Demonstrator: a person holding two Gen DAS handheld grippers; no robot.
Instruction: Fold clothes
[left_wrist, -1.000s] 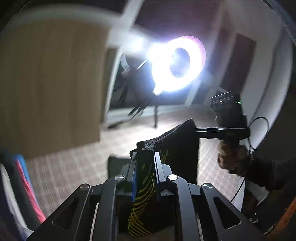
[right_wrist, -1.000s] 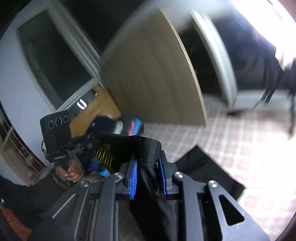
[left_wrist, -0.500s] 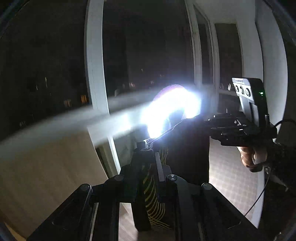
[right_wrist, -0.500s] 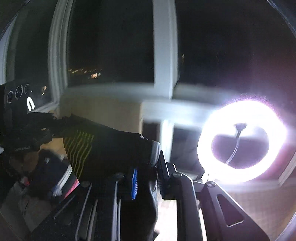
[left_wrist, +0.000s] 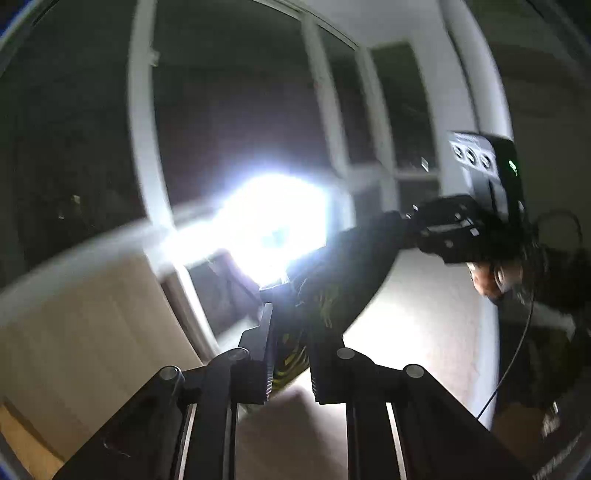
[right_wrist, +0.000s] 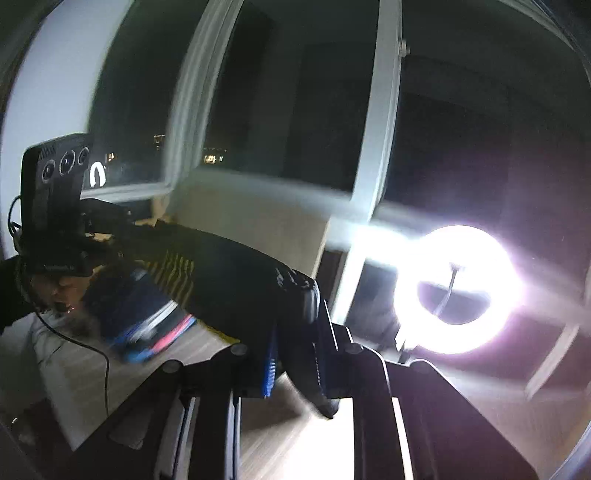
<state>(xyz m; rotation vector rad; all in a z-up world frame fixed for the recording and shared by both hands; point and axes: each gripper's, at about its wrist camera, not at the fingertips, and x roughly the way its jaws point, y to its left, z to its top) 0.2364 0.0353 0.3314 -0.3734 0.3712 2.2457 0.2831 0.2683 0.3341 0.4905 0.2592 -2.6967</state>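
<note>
**Garment stretched between 2 grippers**

The black garment (left_wrist: 354, 258) with yellow stripes hangs in the air beside the ring light (right_wrist: 458, 288), taut between the left gripper (left_wrist: 290, 332) and right gripper (right_wrist: 295, 339), both jaws clamped on its cloth.

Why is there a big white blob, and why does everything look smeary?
Left wrist view: the ring lamp glares into a streaky blob, hiding its shape; the window frames smear from motion. Right wrist view: the lamp shows as a ring, and the dark garment is blurred.
</note>
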